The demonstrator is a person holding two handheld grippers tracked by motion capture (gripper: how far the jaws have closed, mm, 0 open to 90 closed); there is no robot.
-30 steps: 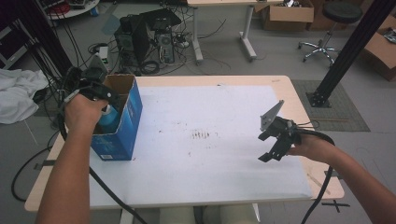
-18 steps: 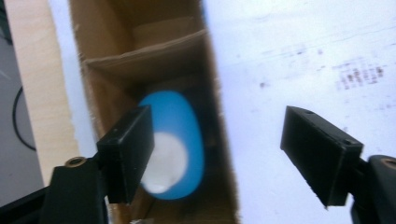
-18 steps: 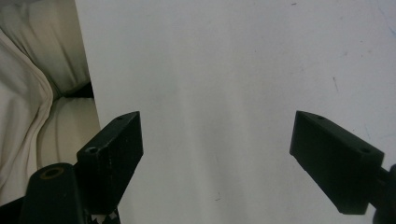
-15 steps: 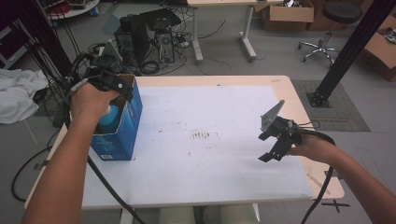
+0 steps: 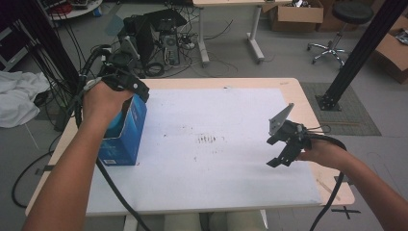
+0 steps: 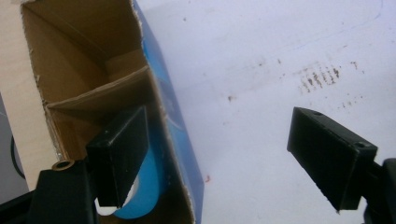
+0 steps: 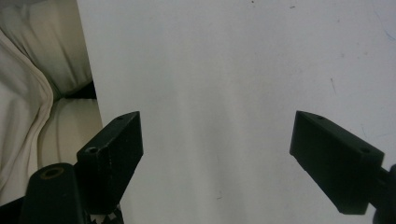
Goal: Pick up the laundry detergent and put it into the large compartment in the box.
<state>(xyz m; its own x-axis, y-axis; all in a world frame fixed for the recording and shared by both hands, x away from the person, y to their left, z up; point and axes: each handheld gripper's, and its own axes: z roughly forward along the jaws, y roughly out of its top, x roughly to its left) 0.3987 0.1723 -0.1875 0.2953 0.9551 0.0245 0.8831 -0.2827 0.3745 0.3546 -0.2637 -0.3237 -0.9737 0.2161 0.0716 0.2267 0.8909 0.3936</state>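
The blue box (image 5: 126, 134) stands at the table's (image 5: 216, 83) left edge, its open top partly covered by the left gripper (image 5: 126, 83), and a blue roll (image 6: 140, 186) lies inside beside a cardboard divider (image 6: 98, 91). From the box rightward the white sheet (image 5: 216, 115) lies bare. The right gripper (image 5: 284, 144) hangs over its near right part.

A lab or workshop: computer tower (image 5: 166, 36) amid tangled cables (image 5: 96, 57), cardboard boxes (image 5: 293, 14), rolling stool (image 5: 344, 19)

A computer tower (image 5: 166, 36) and office stool (image 5: 347, 21) stand behind the table (image 5: 293, 89).
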